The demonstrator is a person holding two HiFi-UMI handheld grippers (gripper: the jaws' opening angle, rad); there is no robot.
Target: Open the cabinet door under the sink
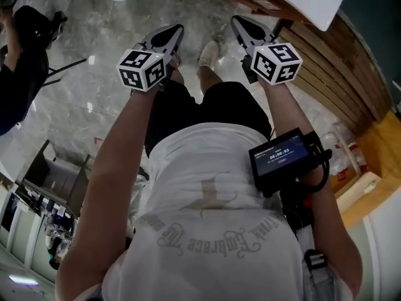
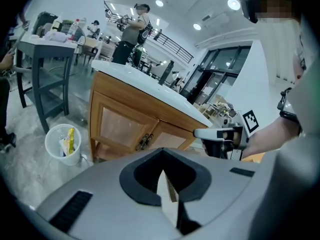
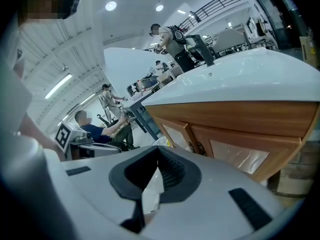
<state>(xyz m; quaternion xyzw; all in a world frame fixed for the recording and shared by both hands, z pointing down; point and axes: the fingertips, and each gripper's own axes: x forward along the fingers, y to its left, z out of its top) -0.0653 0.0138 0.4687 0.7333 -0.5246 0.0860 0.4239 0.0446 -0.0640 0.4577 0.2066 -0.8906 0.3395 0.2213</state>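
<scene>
A wooden cabinet (image 2: 125, 124) stands under a white counter (image 2: 150, 81). Its two doors are closed, and their dark metal handles (image 2: 144, 141) meet at the middle seam. In the right gripper view the same doors (image 3: 235, 151) and handles (image 3: 196, 147) lie ahead. My left gripper (image 2: 165, 184) is shut with nothing in it, well short of the doors. My right gripper (image 3: 154, 181) is shut and empty too. In the head view both grippers, left (image 1: 174, 31) and right (image 1: 238, 21), are held out in front of my body, beside the cabinet's curved wooden side (image 1: 332, 68).
A white bin (image 2: 64, 144) with rubbish stands on the marble floor left of the cabinet. A dark table and chair (image 2: 45, 59) stand further left. A seated person (image 3: 102, 129) and other people are in the background. A cardboard box (image 1: 366, 180) sits by the cabinet.
</scene>
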